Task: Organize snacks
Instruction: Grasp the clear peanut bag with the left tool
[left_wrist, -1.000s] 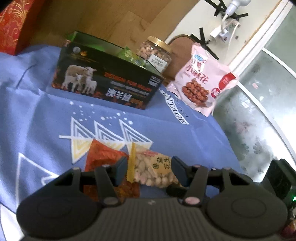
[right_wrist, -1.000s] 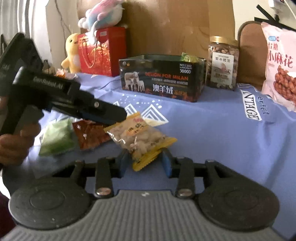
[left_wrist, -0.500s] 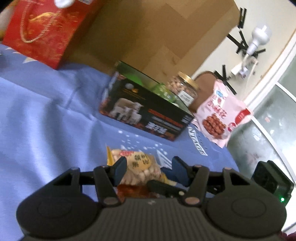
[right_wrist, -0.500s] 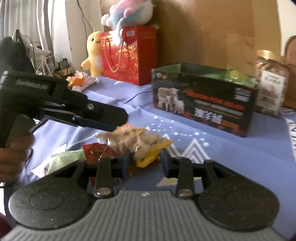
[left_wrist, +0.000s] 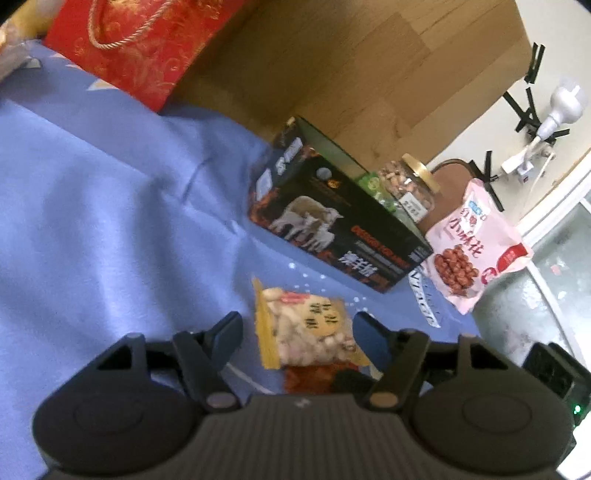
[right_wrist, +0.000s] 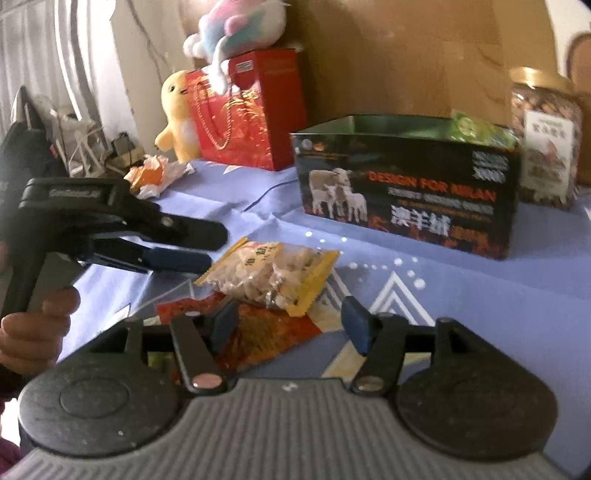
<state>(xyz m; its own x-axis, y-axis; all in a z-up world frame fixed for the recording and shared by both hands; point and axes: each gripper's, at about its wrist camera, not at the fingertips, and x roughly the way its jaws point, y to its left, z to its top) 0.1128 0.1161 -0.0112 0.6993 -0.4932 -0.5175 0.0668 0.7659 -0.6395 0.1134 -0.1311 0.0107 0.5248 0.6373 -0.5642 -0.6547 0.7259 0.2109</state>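
Above the peanut packet (left_wrist: 314, 328), left tongs (left_wrist: 297, 332) hover agape.

On the blue printed tablecloth (right_wrist: 498, 295) a clear yellow-edged packet of peanuts (right_wrist: 271, 275) lies partly on a flat red foil packet (right_wrist: 266, 336), with the open black cardboard box printed with sheep (right_wrist: 406, 199) behind them. A gold-lidded clear jar of nuts (right_wrist: 546, 136) stands behind the box's right end, and a red paper gift bag (right_wrist: 247, 110) behind its left. A pink bag of fried dough twists (left_wrist: 469, 247) stands right of the box and jar
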